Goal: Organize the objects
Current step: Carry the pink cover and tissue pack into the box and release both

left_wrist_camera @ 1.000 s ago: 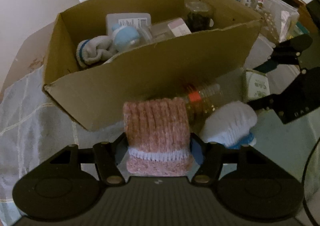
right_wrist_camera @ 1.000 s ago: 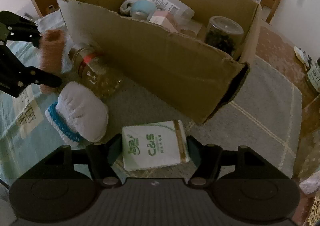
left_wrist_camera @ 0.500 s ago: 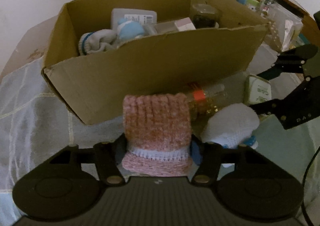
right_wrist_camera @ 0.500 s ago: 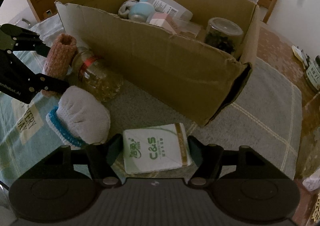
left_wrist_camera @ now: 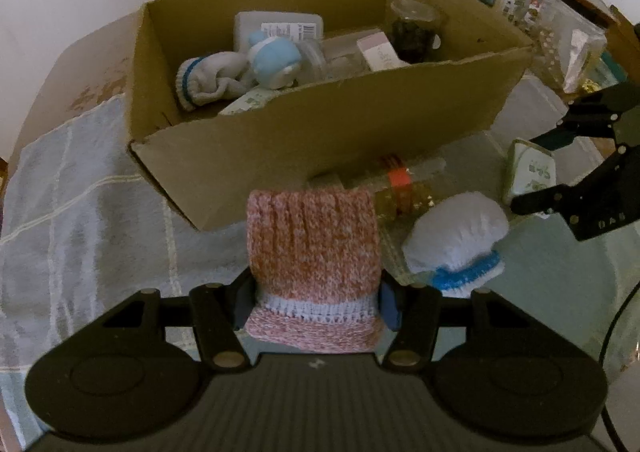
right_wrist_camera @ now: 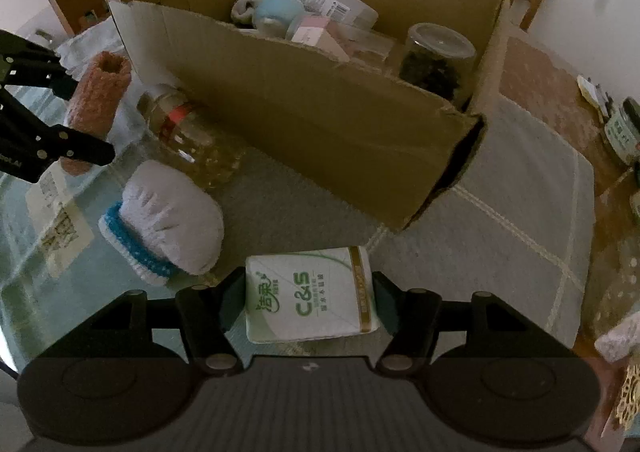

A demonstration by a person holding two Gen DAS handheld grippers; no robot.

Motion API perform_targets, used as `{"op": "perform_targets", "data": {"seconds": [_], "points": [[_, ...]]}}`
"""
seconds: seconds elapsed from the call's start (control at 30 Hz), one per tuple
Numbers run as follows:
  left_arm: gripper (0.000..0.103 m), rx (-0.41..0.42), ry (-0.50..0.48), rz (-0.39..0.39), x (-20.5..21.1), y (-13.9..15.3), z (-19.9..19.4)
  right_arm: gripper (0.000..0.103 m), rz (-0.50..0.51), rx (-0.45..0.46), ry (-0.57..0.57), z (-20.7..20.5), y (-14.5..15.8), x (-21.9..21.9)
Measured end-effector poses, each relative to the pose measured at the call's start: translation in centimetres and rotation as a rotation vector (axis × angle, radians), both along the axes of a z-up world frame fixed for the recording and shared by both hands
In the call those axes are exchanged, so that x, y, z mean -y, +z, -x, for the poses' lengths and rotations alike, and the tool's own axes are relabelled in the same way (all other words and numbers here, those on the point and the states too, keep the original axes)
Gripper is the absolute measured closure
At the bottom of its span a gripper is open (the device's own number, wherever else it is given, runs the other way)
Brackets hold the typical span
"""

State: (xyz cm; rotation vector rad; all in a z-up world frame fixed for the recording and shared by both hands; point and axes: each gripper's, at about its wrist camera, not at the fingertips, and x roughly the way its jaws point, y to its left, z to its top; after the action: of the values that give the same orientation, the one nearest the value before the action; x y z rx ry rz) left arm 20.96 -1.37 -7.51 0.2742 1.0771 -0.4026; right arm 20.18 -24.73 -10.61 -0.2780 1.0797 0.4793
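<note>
Before cardboard box (left_wrist_camera: pixel 320 132): left hand-held gripper (left_wrist_camera: pixel 316 304) clamps pink sock (left_wrist_camera: pixel 314 248); right hand-held gripper (right_wrist_camera: pixel 308 304) clamps tissue pack (right_wrist_camera: pixel 310 294)

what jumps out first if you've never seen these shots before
The big open cardboard box fills the middle of both views, already holding a grey sock, a blue toy, a jar and other items. Up close, the left gripper clamps a pink knitted sock, and the right gripper clamps a C&S tissue pack. Between them on the cloth lie a white sock with a blue cuff and a tipped clear bottle.
</note>
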Motion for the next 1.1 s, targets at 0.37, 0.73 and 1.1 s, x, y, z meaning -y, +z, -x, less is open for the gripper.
{"op": "perform_targets", "data": {"seconds": [0.37, 0.73, 1.1], "points": [[0.044, -0.017, -0.075, -0.018, 0.0, 5.0, 1.5, 0.033, -0.045, 0.019, 0.035, -0.1, 5.7, -1.2], [0.044, 0.114, -0.09, 0.0, 0.9, 11.5, -2.8, 0.033, -0.088, 0.135, 0.087, -0.4, 12.5, -1.6], [0.006, 0.222, 0.021, -0.028, 1.0, 11.2, -7.0, 0.033, -0.105, 0.169, 0.083, -3.4, 13.4, -2.4]]}}
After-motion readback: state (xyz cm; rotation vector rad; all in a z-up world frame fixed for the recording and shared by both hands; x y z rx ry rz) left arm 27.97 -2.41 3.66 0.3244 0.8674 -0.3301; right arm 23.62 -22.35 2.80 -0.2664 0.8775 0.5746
